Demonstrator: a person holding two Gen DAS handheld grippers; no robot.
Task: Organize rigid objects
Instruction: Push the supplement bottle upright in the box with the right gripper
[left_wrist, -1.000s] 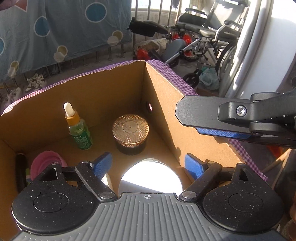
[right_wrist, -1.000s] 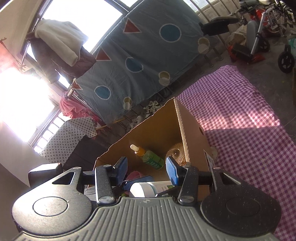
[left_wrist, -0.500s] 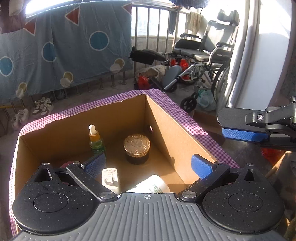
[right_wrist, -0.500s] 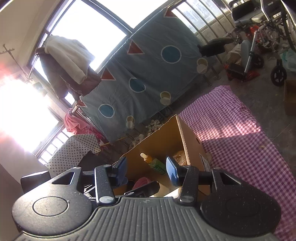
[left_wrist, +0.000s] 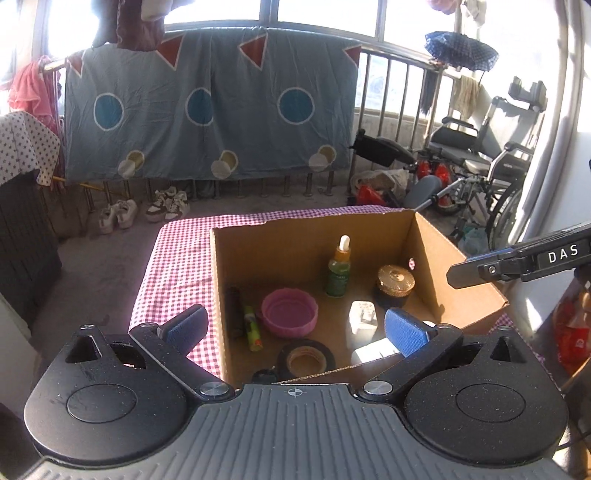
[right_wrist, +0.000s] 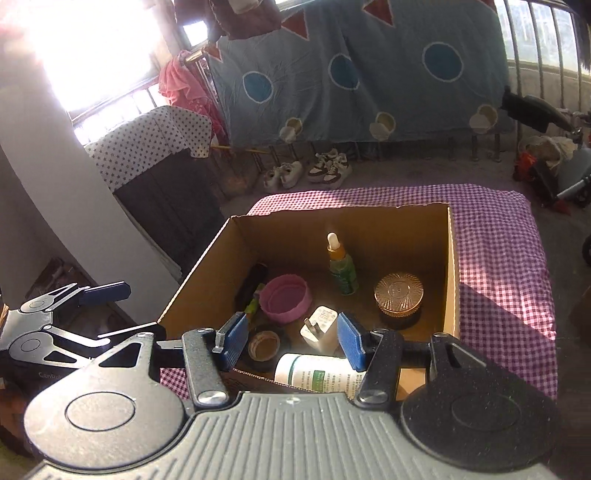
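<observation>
- Inside the cardboard box (right_wrist: 452, 266), the sorted items sit apart: a dropper bottle (right_wrist: 341, 267) upright, a gold-lidded jar (right_wrist: 398, 293) toward the right wall, a pink lid (right_wrist: 283, 298), a white plug (right_wrist: 320, 326), a tape roll (right_wrist: 263, 345) and a white bottle (right_wrist: 319, 374) lying flat.
- The box rests on the checkered tabletop (right_wrist: 498, 258).
- The left claw (left_wrist: 293, 326) (empty) is opening wide above the box.
- The right claw (right_wrist: 291, 341) is opening too, with nothing gripped, apparently clear of a drop-off.

Upright dropper bottle (left_wrist: 338, 271), gold-lidded jar (left_wrist: 395, 285), pink lid (left_wrist: 290, 312), tape roll (left_wrist: 306, 358) inside cardboard box (left_wrist: 458, 273)
</observation>
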